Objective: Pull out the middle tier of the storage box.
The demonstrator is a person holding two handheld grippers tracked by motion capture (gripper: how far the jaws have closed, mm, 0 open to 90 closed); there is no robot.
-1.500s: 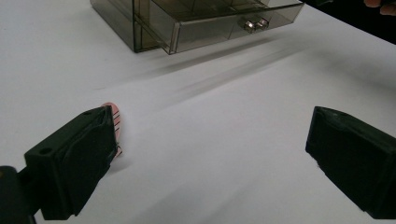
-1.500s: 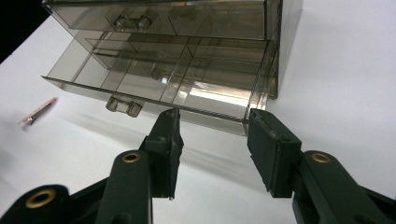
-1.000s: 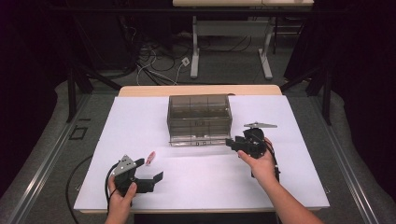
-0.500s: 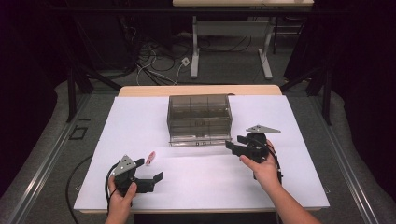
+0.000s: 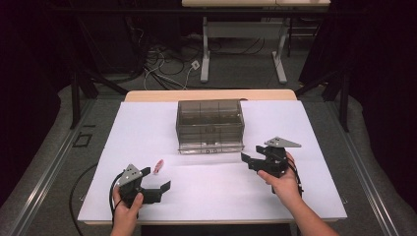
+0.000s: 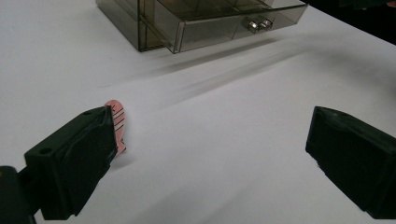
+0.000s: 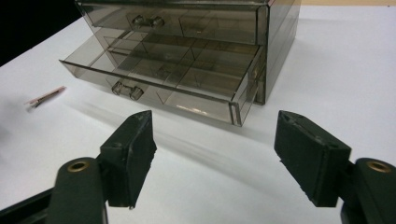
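Tools (image 5: 156, 181) (image 5: 250, 162) gaping (both empty), pink clip (image 5: 158, 165) beside left, drawer (image 7: 159, 77) ajar

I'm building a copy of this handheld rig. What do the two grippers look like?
Both are black, each with two blocky jaws. The left gripper and the right gripper each carry a grey three-cornered plate on top and trail a black cable. A round brass-coloured fitting shows at each jaw base in the right gripper view.

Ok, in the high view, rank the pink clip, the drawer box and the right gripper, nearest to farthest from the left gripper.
1. pink clip, just ahead of the left gripper.
2. drawer box, farther up at the table's middle.
3. right gripper, across on the right side.
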